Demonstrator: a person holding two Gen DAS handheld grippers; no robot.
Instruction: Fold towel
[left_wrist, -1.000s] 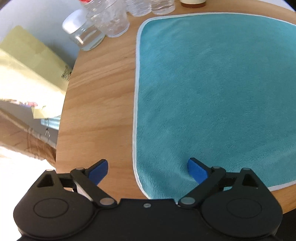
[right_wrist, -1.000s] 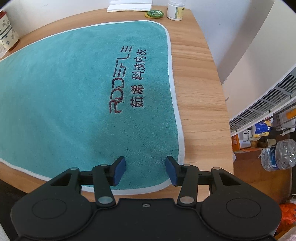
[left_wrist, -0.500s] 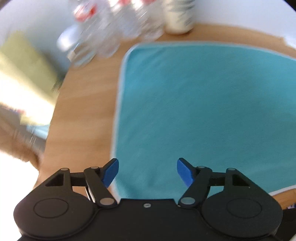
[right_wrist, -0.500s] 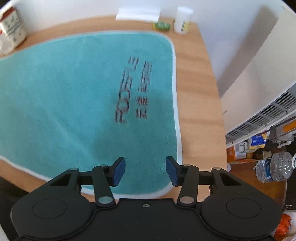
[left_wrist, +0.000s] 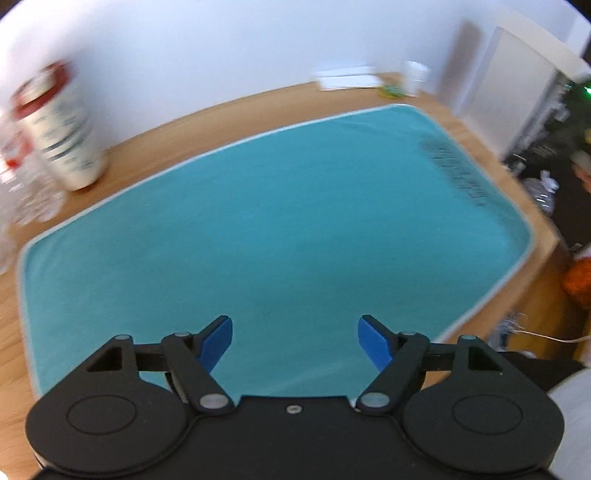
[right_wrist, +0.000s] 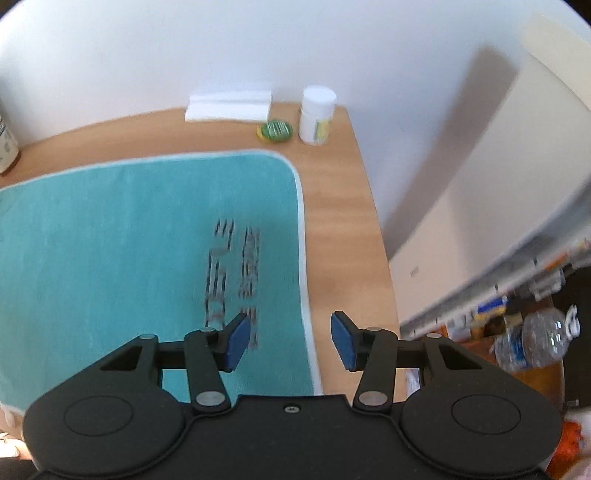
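1. The teal towel lies spread flat on the wooden bench, unfolded, its pale hem showing along every visible side. Dark printed lettering runs near its right edge, too blurred to read.
2. The left tool hovers over the near part of the towel with its blue pads spread wide and nothing between them.
3. The right tool hangs above the towel's right hem, likewise released: one pad is over the cloth near the lettering, the other over bare wood.
4. Whether either tool touches the cloth cannot be told from these views.
5. At the far right corner of the bench stand a white jar and, just beside it, a green lid, with a folded white cloth against the wall.
6. At the far left, a tall white container with a red top stands near clear plastic bottles, all smeared by motion blur.
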